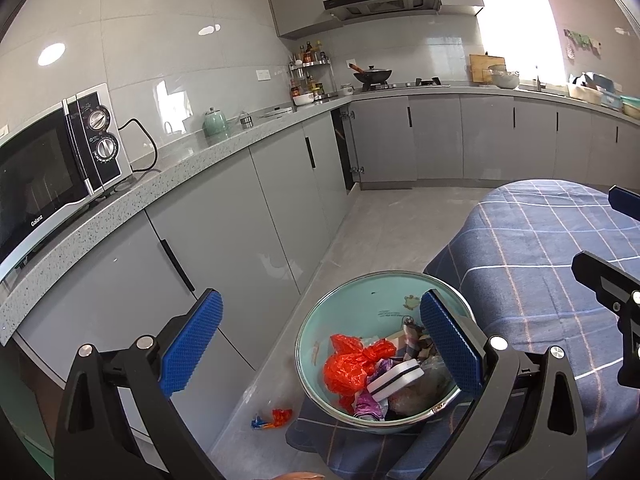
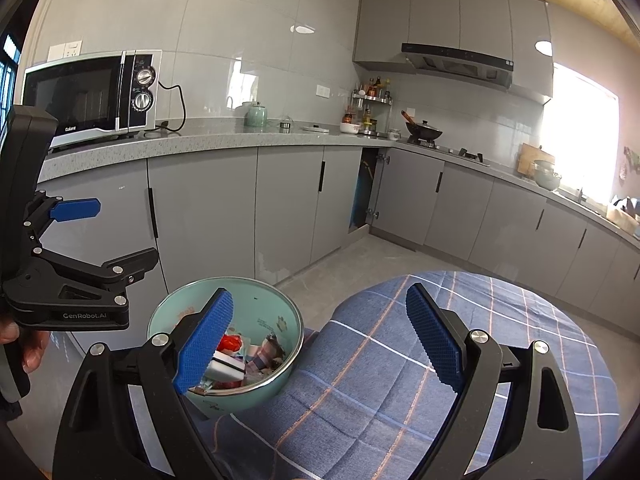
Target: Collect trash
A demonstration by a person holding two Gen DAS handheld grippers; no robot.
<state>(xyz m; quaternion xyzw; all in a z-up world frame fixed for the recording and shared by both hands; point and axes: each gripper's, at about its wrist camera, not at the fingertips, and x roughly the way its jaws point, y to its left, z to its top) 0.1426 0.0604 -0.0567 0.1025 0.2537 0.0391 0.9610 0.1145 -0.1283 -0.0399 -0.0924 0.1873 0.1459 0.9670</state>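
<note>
**Both grippers spread wide over trash bowl on plaid-covered table**

Far left: Galanz microwave (image 2: pixel 90 92) on the grey speckled countertop (image 2: pixel 224 140), cord trailing right. Pale green jar (image 2: pixel 256 114) further right on the counter, then spice rack (image 2: pixel 370 110) in the corner and a black wok (image 2: pixel 424 130) on the stove. One cabinet door (image 2: pixel 378 188) under the corner stands ajar.

Near left: left gripper (image 1: pixel 320 344), jaws released, wide apart, nothing between the pads. A small red-and-blue wrapper (image 1: pixel 274 418) lies on the floor just left of the table edge. Mint-green bowl (image 1: pixel 360 304) sits at the table's left edge on the blue plaid tablecloth (image 2: pixel 380 360); inside it, a red plastic bag (image 1: pixel 348 368), a white-and-black sponge (image 1: pixel 394 378), purple wrapper and other scraps.

Right gripper (image 2: pixel 320 340): jaws released, wide apart, empty, hanging over bowl rim and cloth. A hand (image 2: pixel 28 348) holds the left gripper's handle.
</note>
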